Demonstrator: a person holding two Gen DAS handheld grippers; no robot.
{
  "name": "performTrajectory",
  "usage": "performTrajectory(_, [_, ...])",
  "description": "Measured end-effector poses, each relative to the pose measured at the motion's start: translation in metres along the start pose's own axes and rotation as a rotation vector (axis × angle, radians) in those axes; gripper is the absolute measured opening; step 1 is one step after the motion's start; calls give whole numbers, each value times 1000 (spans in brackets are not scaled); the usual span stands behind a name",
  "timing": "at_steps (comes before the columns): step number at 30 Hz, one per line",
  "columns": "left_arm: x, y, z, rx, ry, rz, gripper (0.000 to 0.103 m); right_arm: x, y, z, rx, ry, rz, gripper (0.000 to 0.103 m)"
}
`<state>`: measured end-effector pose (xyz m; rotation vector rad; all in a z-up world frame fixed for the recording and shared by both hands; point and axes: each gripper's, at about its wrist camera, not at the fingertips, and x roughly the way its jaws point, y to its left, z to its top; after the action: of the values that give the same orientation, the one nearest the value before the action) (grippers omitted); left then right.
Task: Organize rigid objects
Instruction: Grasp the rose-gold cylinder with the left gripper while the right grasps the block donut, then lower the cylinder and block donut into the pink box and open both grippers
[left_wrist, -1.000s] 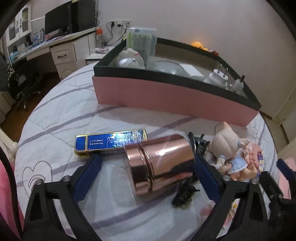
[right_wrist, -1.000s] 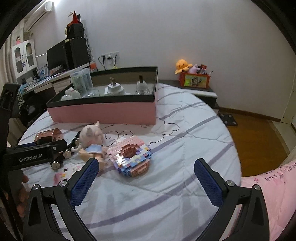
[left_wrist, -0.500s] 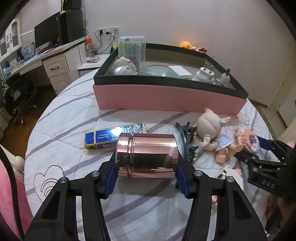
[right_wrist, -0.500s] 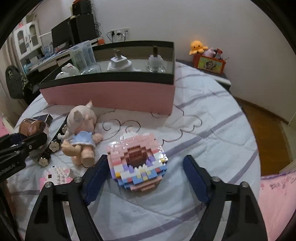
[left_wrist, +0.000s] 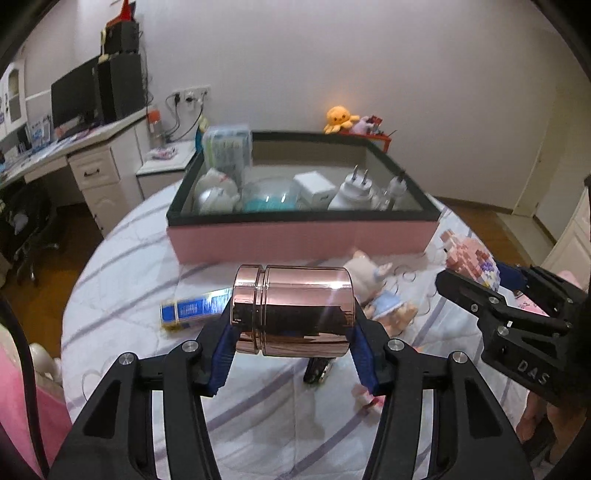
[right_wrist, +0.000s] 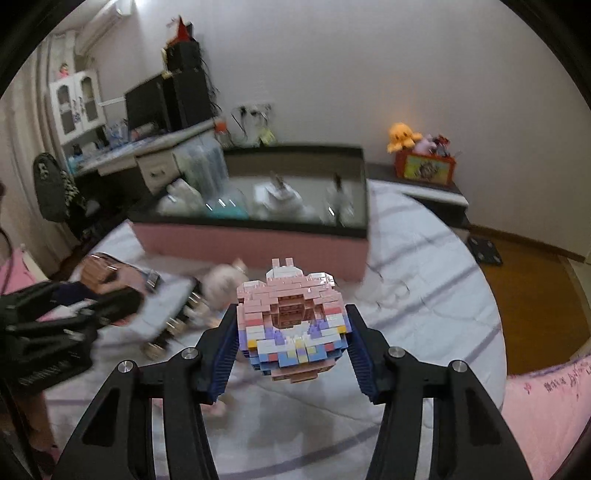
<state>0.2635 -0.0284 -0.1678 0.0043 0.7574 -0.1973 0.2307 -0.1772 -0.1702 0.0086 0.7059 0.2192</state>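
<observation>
Left gripper (left_wrist: 293, 332) pinches the copper canister (left_wrist: 293, 308) sideways; right gripper (right_wrist: 293, 341), jaws just closing, squeezes the brick donut (right_wrist: 291, 325).

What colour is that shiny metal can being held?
Rose gold, mirror-shiny; the can shows best in the left wrist view.

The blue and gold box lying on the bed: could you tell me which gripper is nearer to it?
Left. The left gripper, shut on the copper canister, hangs just beside the blue and gold box; the right gripper is across the doll.
</observation>
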Motion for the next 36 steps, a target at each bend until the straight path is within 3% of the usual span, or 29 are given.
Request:
performTrajectory(6, [2, -4, 38, 43, -38, -37, 55, -8, 7, 33, -16, -64, 43, 56])
performTrajectory(10, [10, -7, 78, 91, -76, -1, 55, 1, 8, 63, -32, -94, 50, 56])
performTrajectory(15, [63, 0, 125, 80, -24, -34, 55, 38, -6, 108, -26, -100, 19, 56])
performTrajectory(18, [103, -1, 143, 90, 17, -2, 55, 68, -16, 128, -15, -79, 4, 56])
performTrajectory(23, [153, 1, 150, 92, 106, 18, 55, 121, -30, 142, 3, 9, -17, 56])
performTrajectory(26, [162, -5, 148, 132, 114, 51, 55, 144, -39, 141, 11, 55, -14, 56])
performTrajectory(33, [164, 1, 143, 114, 123, 61, 61, 155, -49, 132, 51, 84, 8, 57])
performTrajectory(36, [144, 9, 144, 75, 98, 39, 69, 144, -49, 131, 56, 52, 1, 74])
